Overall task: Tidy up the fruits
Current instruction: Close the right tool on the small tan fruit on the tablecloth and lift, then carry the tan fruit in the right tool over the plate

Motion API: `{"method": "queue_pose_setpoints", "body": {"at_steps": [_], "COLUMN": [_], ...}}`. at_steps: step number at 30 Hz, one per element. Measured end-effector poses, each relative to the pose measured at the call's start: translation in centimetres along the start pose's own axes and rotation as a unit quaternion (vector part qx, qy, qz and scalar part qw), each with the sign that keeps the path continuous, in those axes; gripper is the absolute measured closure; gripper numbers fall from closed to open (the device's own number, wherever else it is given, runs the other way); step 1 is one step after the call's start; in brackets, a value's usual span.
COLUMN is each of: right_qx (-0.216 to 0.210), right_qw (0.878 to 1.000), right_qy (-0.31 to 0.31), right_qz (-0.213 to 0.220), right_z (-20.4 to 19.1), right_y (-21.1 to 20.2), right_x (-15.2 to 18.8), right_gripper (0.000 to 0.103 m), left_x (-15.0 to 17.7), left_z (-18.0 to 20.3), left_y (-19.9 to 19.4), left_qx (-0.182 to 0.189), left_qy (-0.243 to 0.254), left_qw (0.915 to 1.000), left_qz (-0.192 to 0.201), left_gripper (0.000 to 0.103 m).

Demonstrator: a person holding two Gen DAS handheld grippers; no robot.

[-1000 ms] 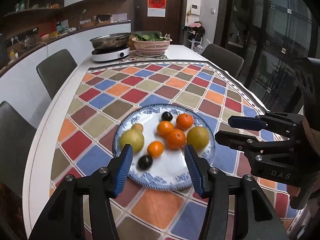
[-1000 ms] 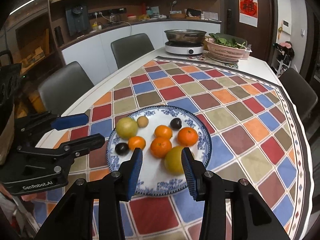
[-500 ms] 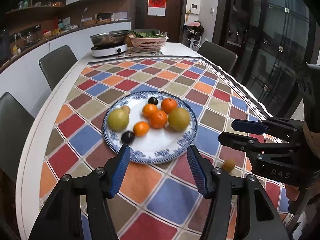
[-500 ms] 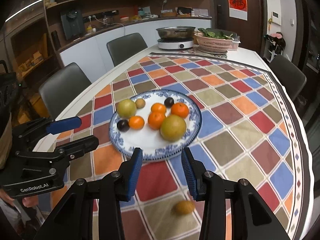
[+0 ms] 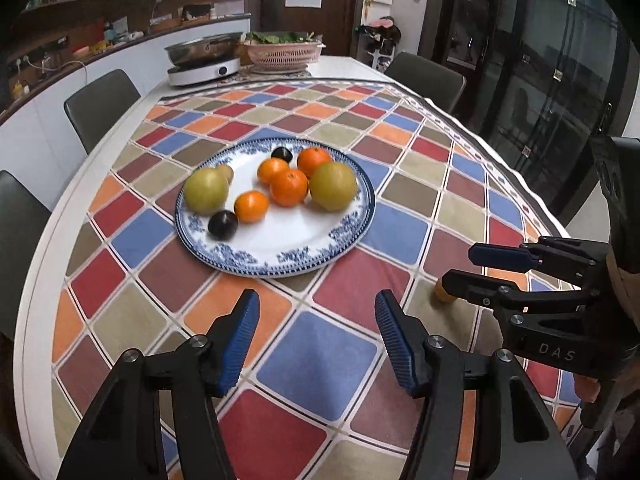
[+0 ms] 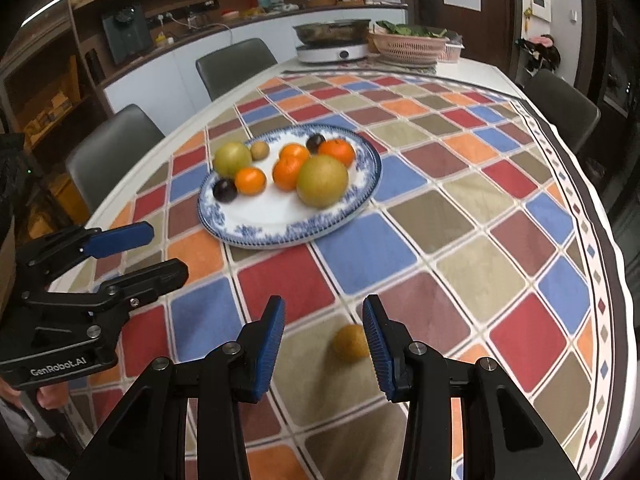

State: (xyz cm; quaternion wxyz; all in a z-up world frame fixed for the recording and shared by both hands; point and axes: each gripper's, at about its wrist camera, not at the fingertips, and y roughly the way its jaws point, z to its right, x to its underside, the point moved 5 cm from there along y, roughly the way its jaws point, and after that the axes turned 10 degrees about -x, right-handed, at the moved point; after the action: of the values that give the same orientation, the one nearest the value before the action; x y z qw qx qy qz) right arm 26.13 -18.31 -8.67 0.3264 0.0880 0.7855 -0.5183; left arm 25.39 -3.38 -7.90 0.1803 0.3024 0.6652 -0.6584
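A checked cloth [image 6: 460, 208] covers the worktop [image 5: 44, 264] in a kitchen. A small brown fruit [image 6: 351, 343] lies apart from the plate [image 6: 280, 232] of oranges. Both the left gripper [image 5: 316, 336] and right gripper [image 6: 324, 338] are apart, empty.

Checked cloth [image 5: 320, 364] spread over the tabletop [image 5: 344, 66], steel pan [image 5: 204, 50] set on a white cooker [image 5: 204, 72], pink basket [image 5: 284, 54] of greens placed beside it, grey chairs [image 5: 100, 108] drawn up around.

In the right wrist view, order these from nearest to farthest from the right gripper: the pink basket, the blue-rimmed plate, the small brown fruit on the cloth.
1. Small brown fruit: on the cloth beside the right gripper's right finger.
2. Blue-rimmed plate: mid-table, ahead and slightly left.
3. Pink basket: far end of the table, right of the cooker.
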Motion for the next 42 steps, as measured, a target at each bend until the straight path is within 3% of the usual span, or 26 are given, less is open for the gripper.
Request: {"method": "queue_pose_setpoints", "body": {"at_steps": [18, 21, 33, 42], "right_qx": [0.025, 0.032, 0.024, 0.005], "right_qw": [0.999, 0.998, 0.999, 1.0], "right_qy": [-0.003, -0.005, -0.01, -0.028], "right_qz": [-0.04, -0.045, -0.024, 0.006], "right_z": [1.3, 1.4, 0.4, -2.2], "right_y": [2.5, 2.9, 1.9, 0.6], "right_x": [2.2, 2.2, 1.5, -0.4], "right_gripper": [0.062, 0.069, 0.073, 0.073], "left_x": [1.5, 1.5, 1.1, 0.4], "left_z": [0.2, 0.1, -0.5, -2.5], "left_y": [2.1, 2.0, 1.4, 0.6], "left_qx": [-0.007, -0.008, -0.009, -0.029], "left_qy": [0.005, 0.004, -0.005, -0.019], "left_qw": [0.9995, 0.9995, 0.9998, 0.9994], "left_qz": [-0.03, -0.03, -0.019, 0.0], "left_gripper": [0.043, 0.043, 0.043, 0.043]}}
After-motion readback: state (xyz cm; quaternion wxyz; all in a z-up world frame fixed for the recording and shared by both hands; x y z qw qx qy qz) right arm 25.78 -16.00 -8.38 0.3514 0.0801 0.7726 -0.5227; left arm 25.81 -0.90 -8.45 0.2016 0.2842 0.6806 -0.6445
